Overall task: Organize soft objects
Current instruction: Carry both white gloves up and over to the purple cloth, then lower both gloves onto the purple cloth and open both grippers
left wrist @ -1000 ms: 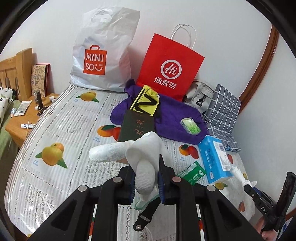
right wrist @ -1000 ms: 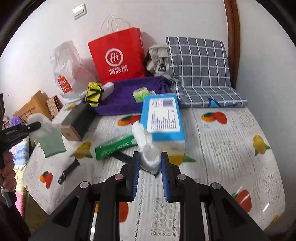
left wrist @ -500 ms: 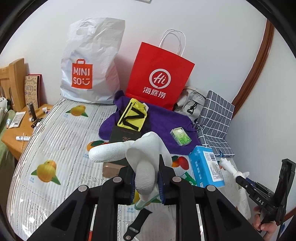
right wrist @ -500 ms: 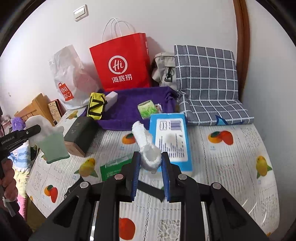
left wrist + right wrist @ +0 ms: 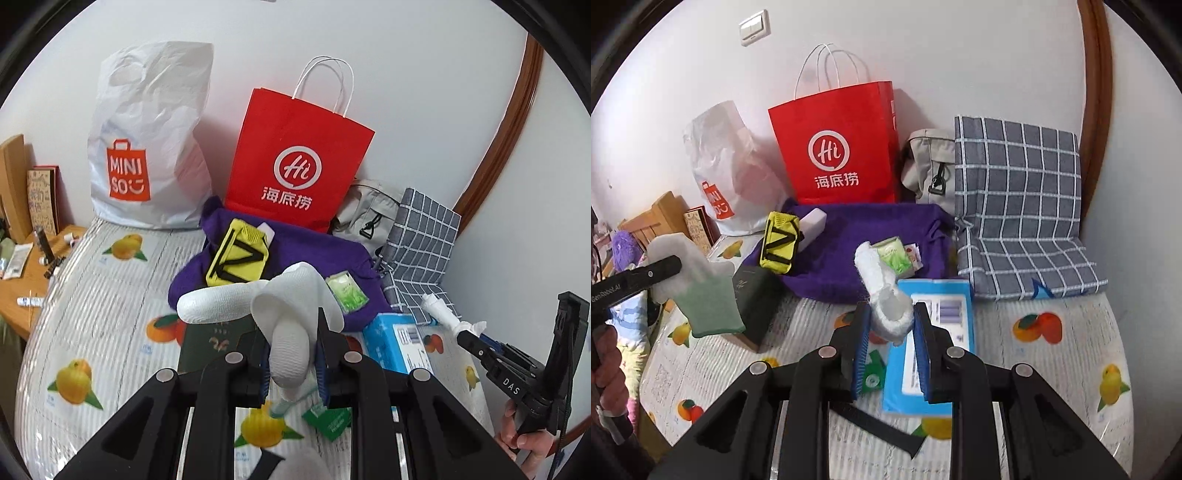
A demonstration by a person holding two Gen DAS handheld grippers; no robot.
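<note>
Bed [image 5: 1071, 369] carries the clutter; red bag [image 5: 842, 147] and white bag [image 5: 147, 140] stand at its far edge by the wall, purple cloth [image 5: 857, 236] in front of them. Left tool [image 5: 291, 354] pinches a white glove [image 5: 288, 314], held above the bed's near edge. Right tool [image 5: 890, 325] pinches a rolled white sock [image 5: 882, 288] above the blue box [image 5: 934, 332]. Risk: glove is gripped by one finger only, rest dangles, so it may slip or snag; sock roll may loosen and drop.

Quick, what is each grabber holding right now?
Left gripper: shut on the white and green glove.
Right gripper: shut on the rolled white cloth.
</note>
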